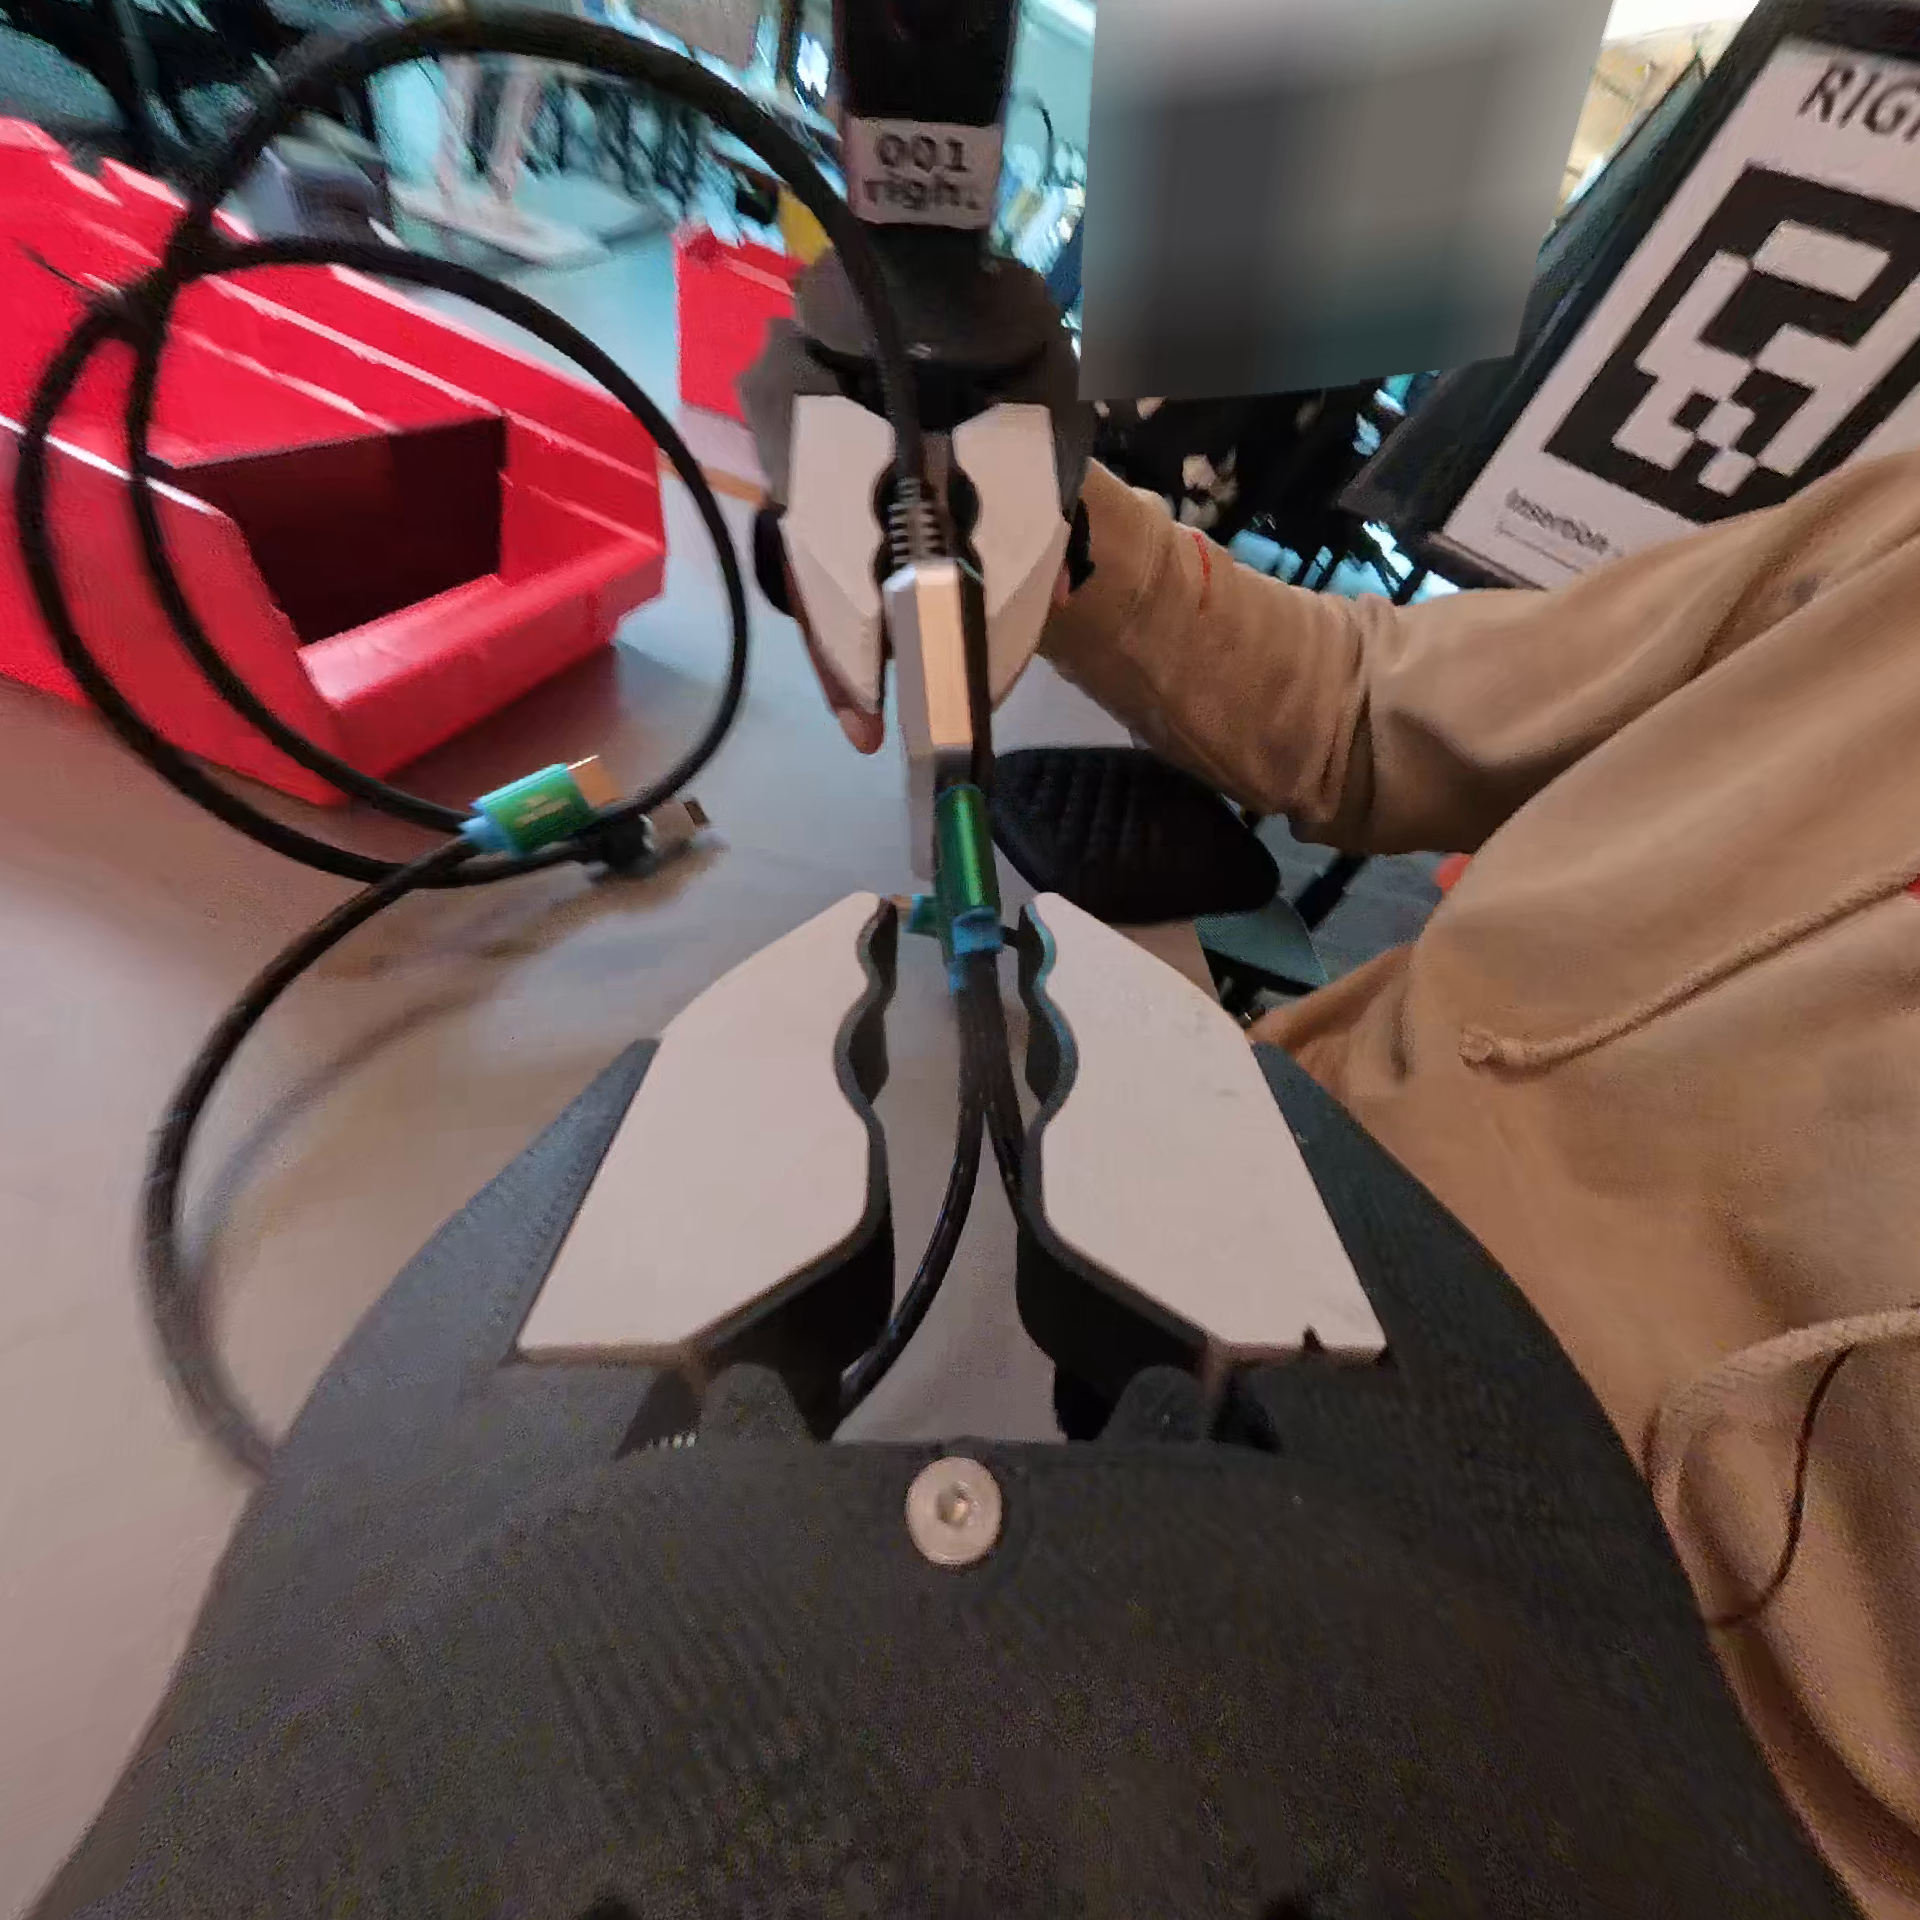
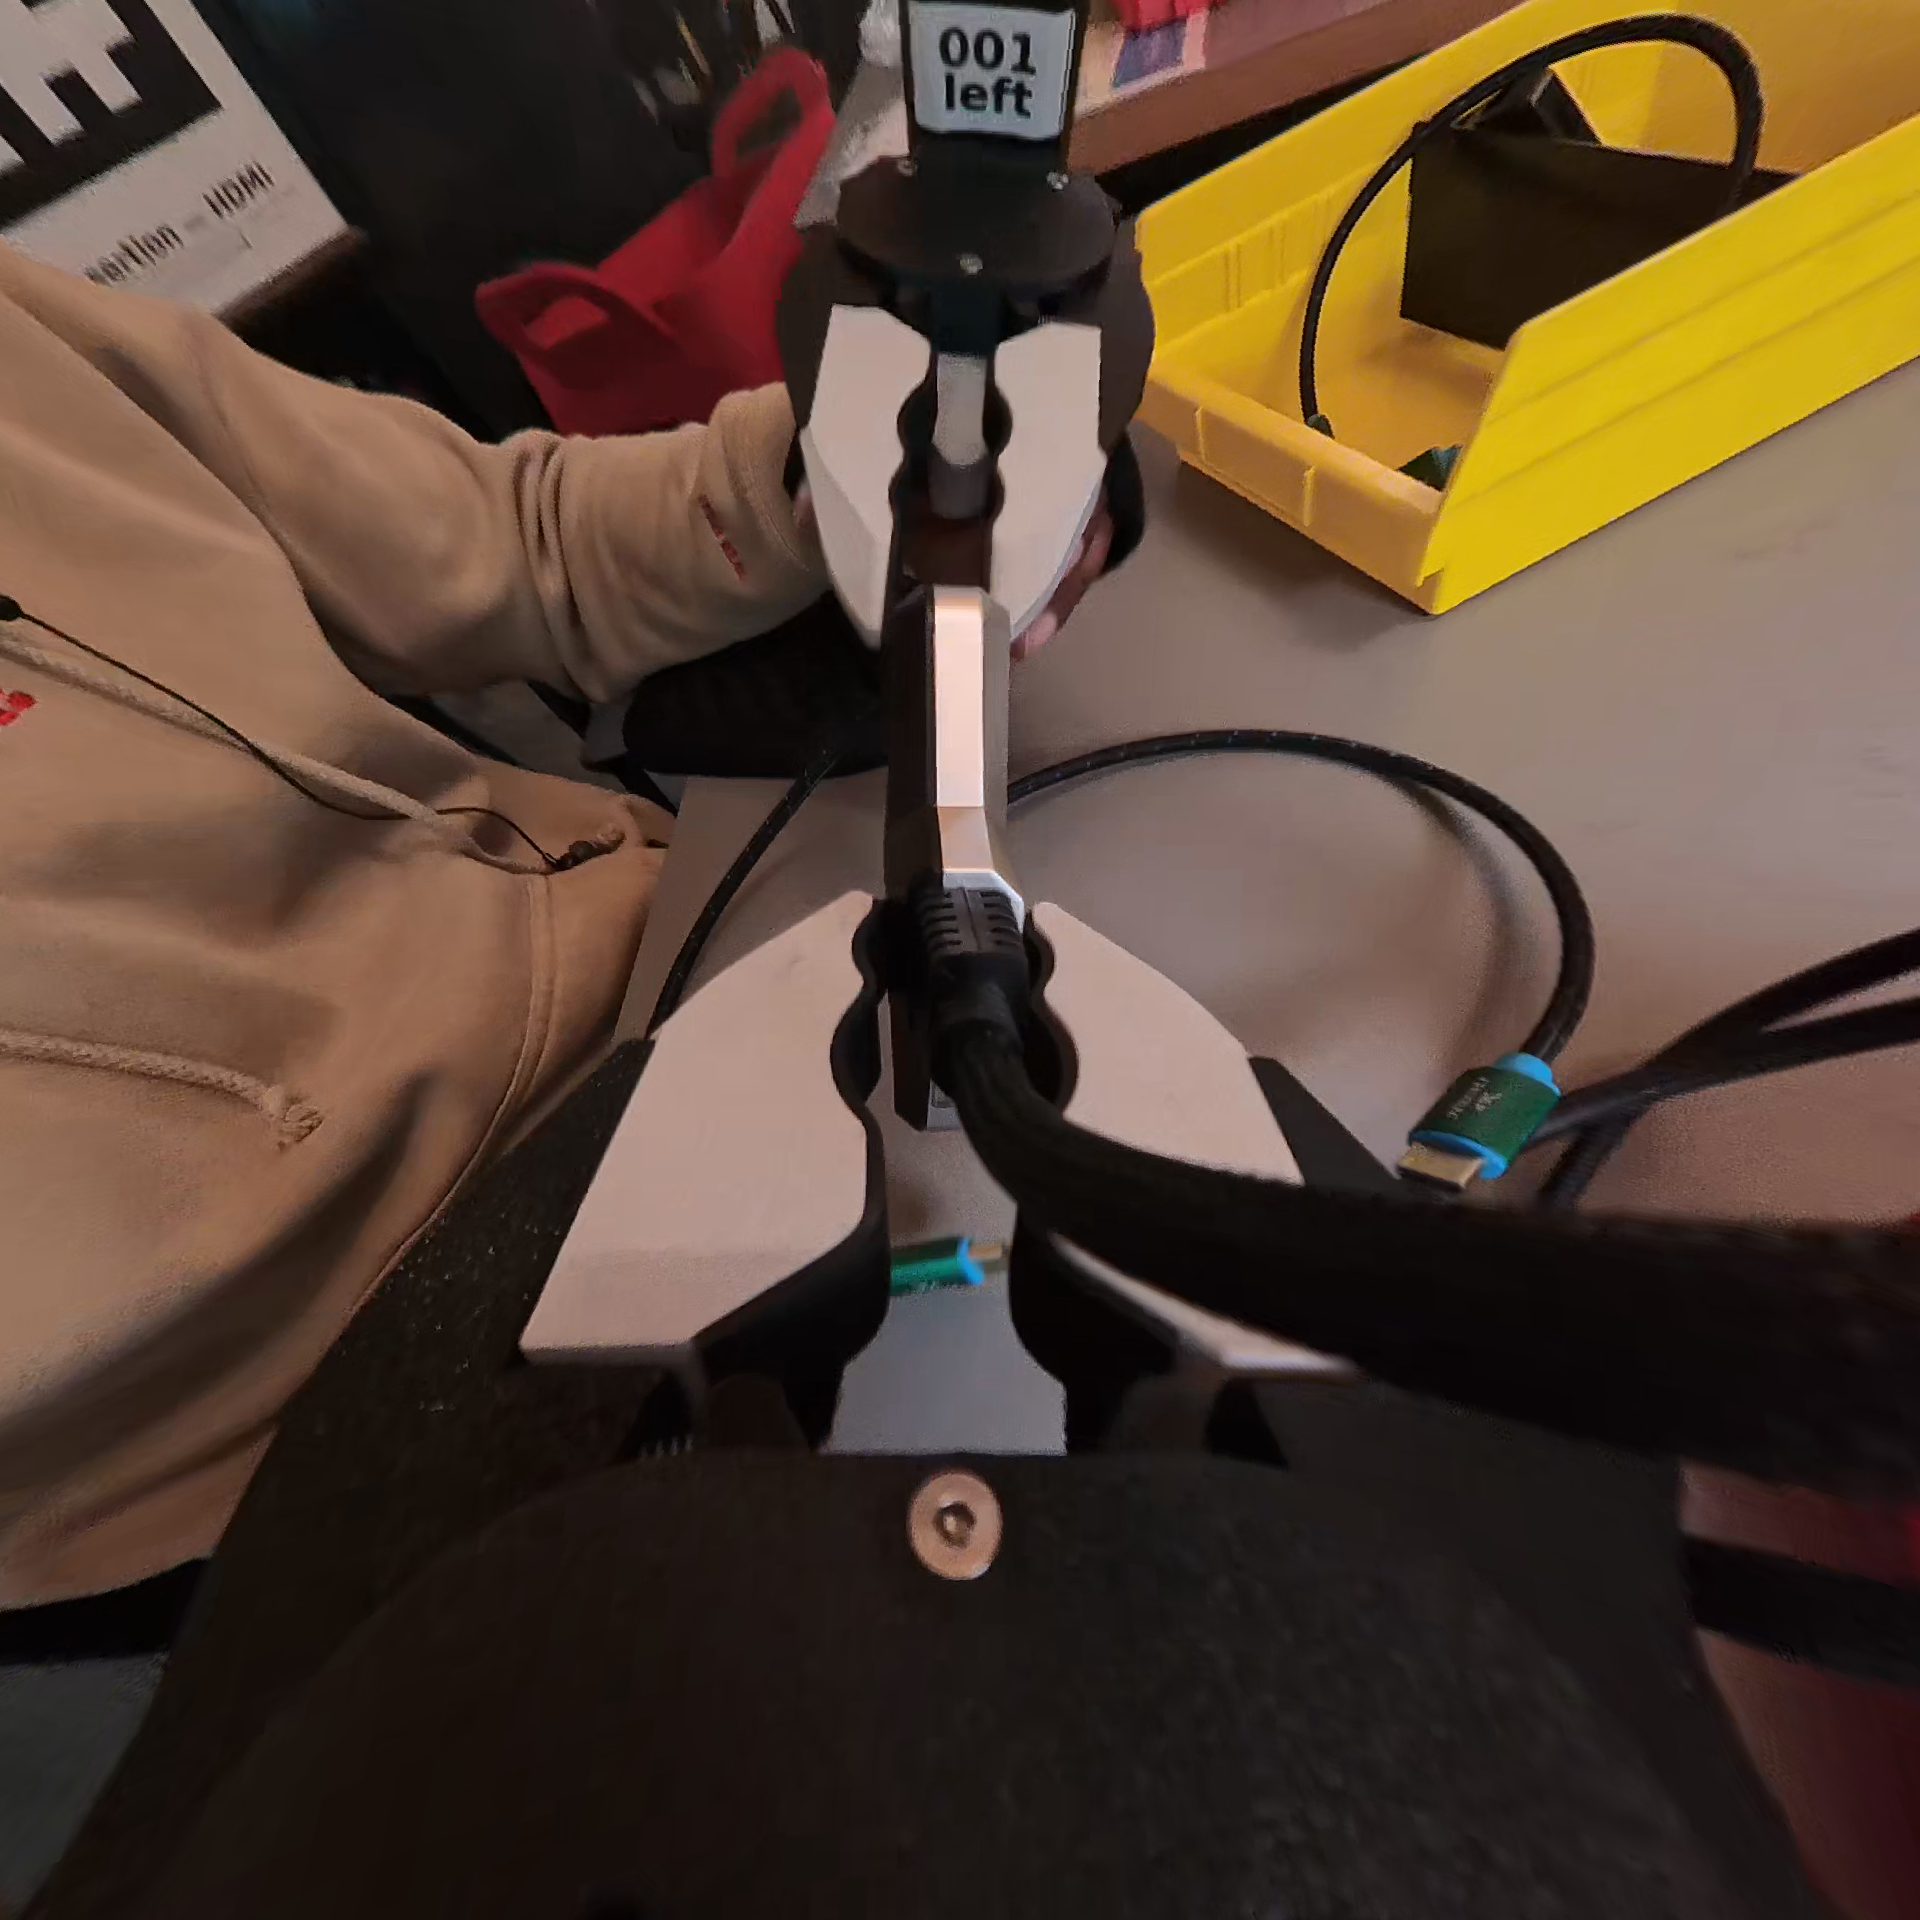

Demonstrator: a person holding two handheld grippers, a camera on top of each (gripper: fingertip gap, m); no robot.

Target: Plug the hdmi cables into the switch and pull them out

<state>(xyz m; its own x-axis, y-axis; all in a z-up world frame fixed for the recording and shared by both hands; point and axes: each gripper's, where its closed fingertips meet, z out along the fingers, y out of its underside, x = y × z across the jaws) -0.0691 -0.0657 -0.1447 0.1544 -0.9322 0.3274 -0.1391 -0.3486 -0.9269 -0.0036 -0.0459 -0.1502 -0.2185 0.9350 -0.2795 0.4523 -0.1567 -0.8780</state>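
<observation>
Where the two grippers face each other above the table, a silver switch is seen edge-on between them and serves as the landmark. At the switch's far end in the left wrist view, the right gripper is narrowed on the ribbed strain relief of a black cable that leaves the switch; in the right wrist view the same relief lies between that gripper's fingertips, pressed by the scalloped pads. At the switch's near end in the left wrist view, a green plug with a blue collar is seated against the switch, and the left gripper is closed to a narrow gap about its collar and cords; whether both pads touch cannot be told. Left of the switch in that view, a spare green plug on a looped black cable lies on the table, with a red bin behind it. Right of the switch in the right wrist view, a yellow bin holding another cable stands on the table, and a tan sleeve is seen to the switch's left.
</observation>
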